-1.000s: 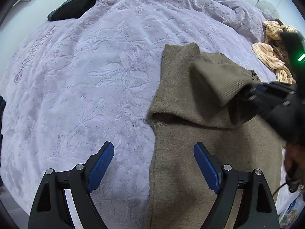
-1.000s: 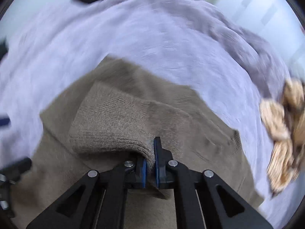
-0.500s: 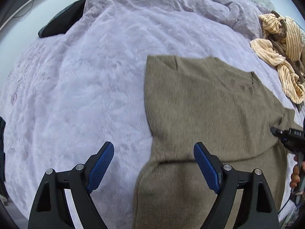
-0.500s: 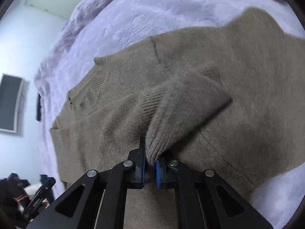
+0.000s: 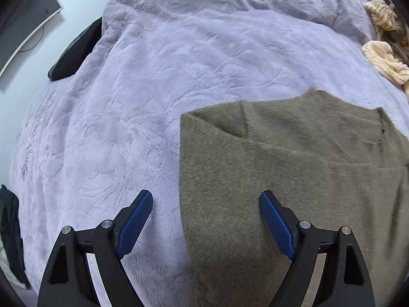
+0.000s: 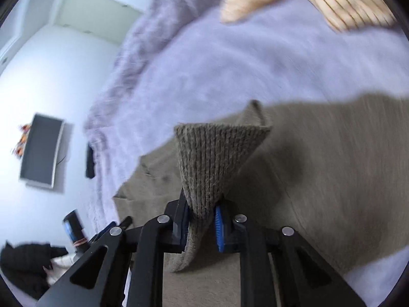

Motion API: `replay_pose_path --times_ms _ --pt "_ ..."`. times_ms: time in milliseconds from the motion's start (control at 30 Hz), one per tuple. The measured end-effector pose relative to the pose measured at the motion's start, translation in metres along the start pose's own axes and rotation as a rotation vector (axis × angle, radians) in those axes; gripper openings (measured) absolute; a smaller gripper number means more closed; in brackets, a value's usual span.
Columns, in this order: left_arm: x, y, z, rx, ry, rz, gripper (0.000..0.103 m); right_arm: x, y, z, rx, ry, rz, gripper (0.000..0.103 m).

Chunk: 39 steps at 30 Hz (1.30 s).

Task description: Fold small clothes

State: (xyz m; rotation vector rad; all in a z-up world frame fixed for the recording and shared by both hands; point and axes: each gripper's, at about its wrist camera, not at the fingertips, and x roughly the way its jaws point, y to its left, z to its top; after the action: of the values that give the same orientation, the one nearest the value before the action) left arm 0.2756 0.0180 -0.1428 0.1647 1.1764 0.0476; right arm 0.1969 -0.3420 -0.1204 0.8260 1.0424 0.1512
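- Olive-brown knitted sweater (image 5: 294,179) lies spread flat on the lilac plush bed cover (image 5: 153,102), at its near right part, its straight left edge running towards the camera, which suits folding.
- Its ribbed cuff (image 6: 212,163) stands up between the right tongs (image 6: 202,220); the jaws are opening, and a gap shows beside the right blue pad, so the sleeve looks about to be let go onto the sweater's body, probably to lay it across as a fold.
- Left tongs (image 5: 205,220) stand wide and empty, astride the sweater's left edge, likely poised to take that side next.
- Cream striped garment (image 5: 386,51) waits crumpled at the bed's far right, apart from the sweater.
- Dark flat screen (image 6: 42,151) hangs on the pale wall.
- No brand, label or readable writing shows anywhere.
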Motion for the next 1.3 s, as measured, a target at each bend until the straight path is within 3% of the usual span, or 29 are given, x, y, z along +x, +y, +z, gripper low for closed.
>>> replay_pose_path --times_ms 100,200,300,400,467,533,733,1033,1133,1300 --pt "0.008 0.004 -0.008 -0.018 0.012 0.001 0.087 -0.001 -0.017 -0.004 -0.010 0.017 -0.041 0.019" --pt "0.009 0.004 -0.009 -0.012 0.005 0.002 0.087 -0.001 -0.068 -0.020 0.116 0.061 -0.180 0.025" --pt "0.012 0.004 -0.008 -0.002 0.012 -0.001 0.087 -0.021 -0.100 -0.034 0.271 0.012 -0.106 0.025" --pt "0.011 0.004 -0.008 -0.002 0.017 -0.001 0.087 -0.032 -0.099 -0.036 0.284 0.004 -0.107 0.030" --pt "0.008 0.004 -0.008 -0.006 0.028 0.005 0.087 -0.032 -0.093 -0.036 0.256 0.022 -0.114 0.043" --pt "0.002 0.004 -0.008 -0.008 0.038 0.000 0.087 -0.028 -0.082 -0.035 0.240 0.025 -0.123 0.051" --pt "-0.025 -0.009 -0.022 0.030 0.062 -0.049 0.087 -0.036 -0.066 -0.053 0.200 0.072 -0.136 0.065" --pt "-0.058 -0.079 -0.063 0.147 0.162 -0.184 0.087 -0.061 -0.068 -0.091 0.146 0.159 -0.192 0.067" --pt "-0.062 -0.116 -0.078 0.192 0.215 -0.241 0.087 -0.085 -0.090 -0.093 0.183 0.131 -0.221 0.067" --pt "-0.064 -0.174 -0.099 0.280 0.285 -0.322 0.087 -0.139 -0.145 -0.088 0.302 0.010 -0.246 0.067"
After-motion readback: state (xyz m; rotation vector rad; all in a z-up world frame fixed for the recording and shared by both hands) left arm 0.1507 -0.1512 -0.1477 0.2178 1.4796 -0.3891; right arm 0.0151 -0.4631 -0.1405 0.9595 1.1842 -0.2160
